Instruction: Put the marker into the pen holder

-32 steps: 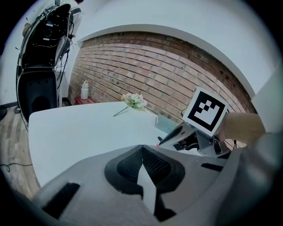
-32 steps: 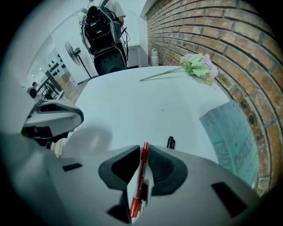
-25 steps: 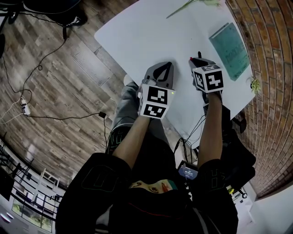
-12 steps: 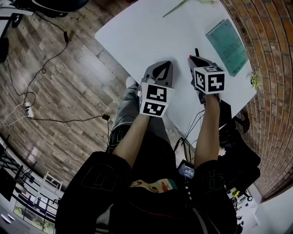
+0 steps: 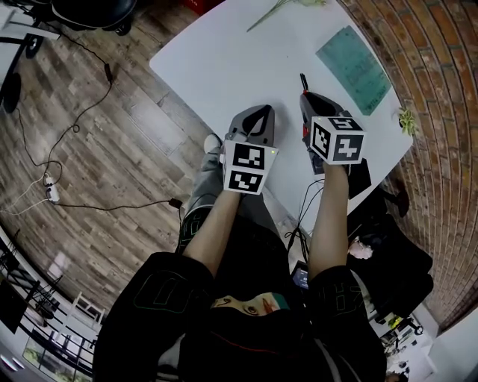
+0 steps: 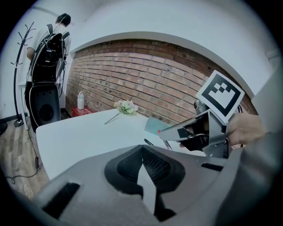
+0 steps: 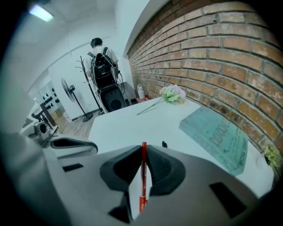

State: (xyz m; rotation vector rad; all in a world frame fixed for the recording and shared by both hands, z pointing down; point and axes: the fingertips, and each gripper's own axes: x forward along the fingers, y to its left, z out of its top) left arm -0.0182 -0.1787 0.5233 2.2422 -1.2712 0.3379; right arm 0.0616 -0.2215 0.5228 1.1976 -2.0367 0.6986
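A red marker [image 7: 143,176] lies lengthwise between the jaws of my right gripper [image 7: 143,148], which is shut on it. In the head view this gripper [image 5: 307,97] hovers over the near right part of the white table [image 5: 224,52]. A bit of red [image 5: 305,133] shows beside its marker cube. My left gripper [image 5: 261,110] is just to its left, over the table's near edge. Its jaws [image 6: 141,150] are shut with nothing between them. No pen holder shows in any view.
A thin black pen [image 5: 302,79] lies on the table just past the right gripper's tips. A teal book [image 5: 353,67] lies at the far right by the brick wall, a flower stem [image 5: 280,7] at the far edge. A person [image 7: 104,57] stands beyond the table.
The head view has swung, so the table sits further left and higher in the picture. Both grippers stay side by side, the right one still shut on the red marker.
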